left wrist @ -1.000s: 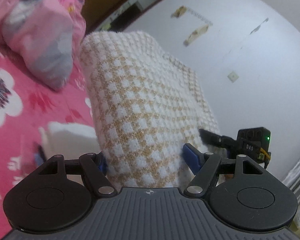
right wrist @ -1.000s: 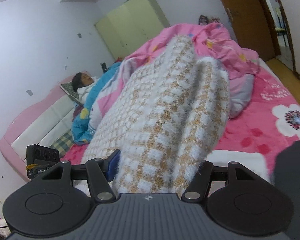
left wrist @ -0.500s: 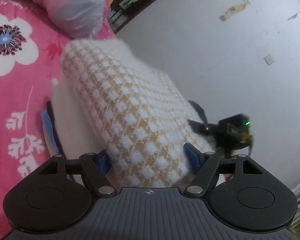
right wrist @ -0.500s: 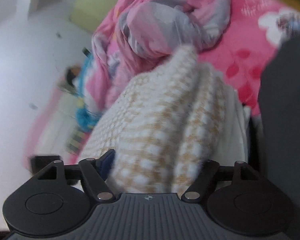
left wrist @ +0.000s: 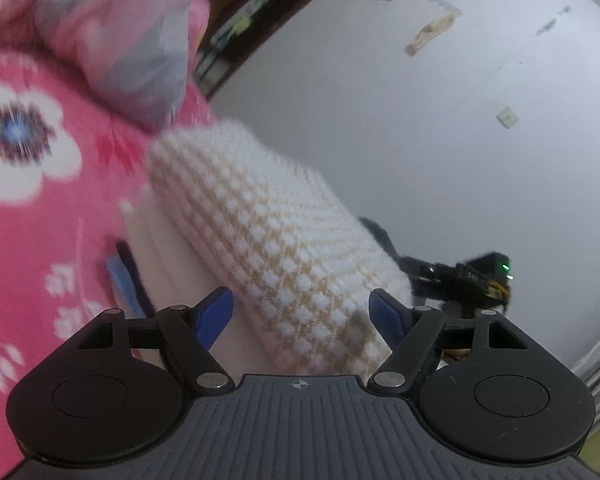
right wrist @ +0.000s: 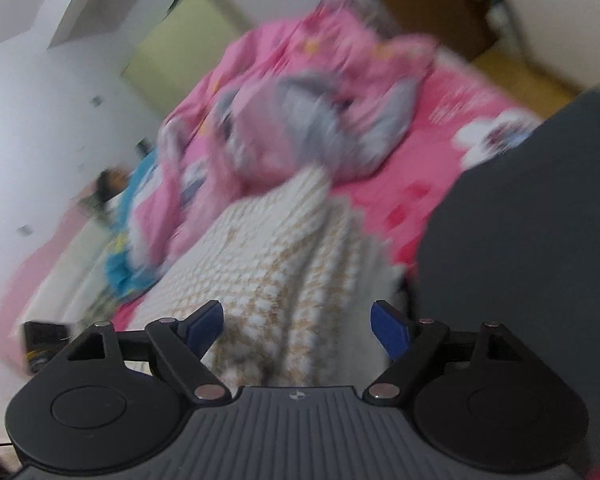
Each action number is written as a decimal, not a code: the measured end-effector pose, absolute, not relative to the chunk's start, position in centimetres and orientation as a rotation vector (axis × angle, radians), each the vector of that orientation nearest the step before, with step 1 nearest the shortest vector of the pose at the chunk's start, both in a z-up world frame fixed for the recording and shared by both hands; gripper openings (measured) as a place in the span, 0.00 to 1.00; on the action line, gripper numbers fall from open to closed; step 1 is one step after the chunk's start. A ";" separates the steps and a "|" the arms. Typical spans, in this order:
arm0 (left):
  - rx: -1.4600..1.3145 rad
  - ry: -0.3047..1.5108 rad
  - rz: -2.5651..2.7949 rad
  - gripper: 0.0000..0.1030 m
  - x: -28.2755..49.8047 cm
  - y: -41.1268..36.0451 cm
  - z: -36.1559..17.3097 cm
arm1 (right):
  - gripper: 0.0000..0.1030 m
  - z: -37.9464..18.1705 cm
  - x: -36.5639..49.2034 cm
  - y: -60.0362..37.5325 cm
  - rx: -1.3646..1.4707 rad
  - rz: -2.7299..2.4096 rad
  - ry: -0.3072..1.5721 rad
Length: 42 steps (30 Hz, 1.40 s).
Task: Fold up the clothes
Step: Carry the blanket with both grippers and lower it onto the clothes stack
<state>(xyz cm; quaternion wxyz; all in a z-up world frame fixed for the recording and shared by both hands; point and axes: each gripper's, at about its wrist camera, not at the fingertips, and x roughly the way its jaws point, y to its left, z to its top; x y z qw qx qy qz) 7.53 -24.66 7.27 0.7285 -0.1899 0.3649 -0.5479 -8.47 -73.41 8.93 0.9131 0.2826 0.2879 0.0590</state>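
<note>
The sweater (left wrist: 284, 256) was white, checked with tan in a small grid. Under it the bed sheet (left wrist: 40, 216) was hot pink, printed with large white flowers that had dark blue-and-red centres, and with small white leaf sprigs. The quilt (right wrist: 308, 120) bunched on the sheet was lighter pink with grey patches. Each gripper was black, with a ribbed dark grey body and blue pads (left wrist: 216, 312). The wall (left wrist: 420, 120) was white, the wardrobe (right wrist: 180, 48) pale green.

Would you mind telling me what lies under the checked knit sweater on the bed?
Under the checked knit sweater a plain cream layer shows, resting on the pink floral bedsheet. Whatever lies beneath the sweater's middle is covered.
</note>
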 end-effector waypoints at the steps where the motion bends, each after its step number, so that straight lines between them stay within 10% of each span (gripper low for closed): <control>1: -0.407 0.772 -1.202 0.73 7.4 -24.4 7.7 | 0.74 9.8 -9.5 -72.9 0.542 0.074 0.561; 8: -0.239 0.597 -1.208 0.73 5.7 -28.9 10.1 | 0.57 14.8 -13.5 -66.0 0.294 0.052 0.372; 31: 0.006 0.531 -1.110 0.75 5.1 -34.7 9.6 | 0.57 7.1 -18.7 -53.7 0.137 -0.125 0.544; 42: -0.052 0.477 -1.104 0.94 0.6 -23.3 12.4 | 0.93 6.4 -25.7 -46.1 0.264 -0.217 0.376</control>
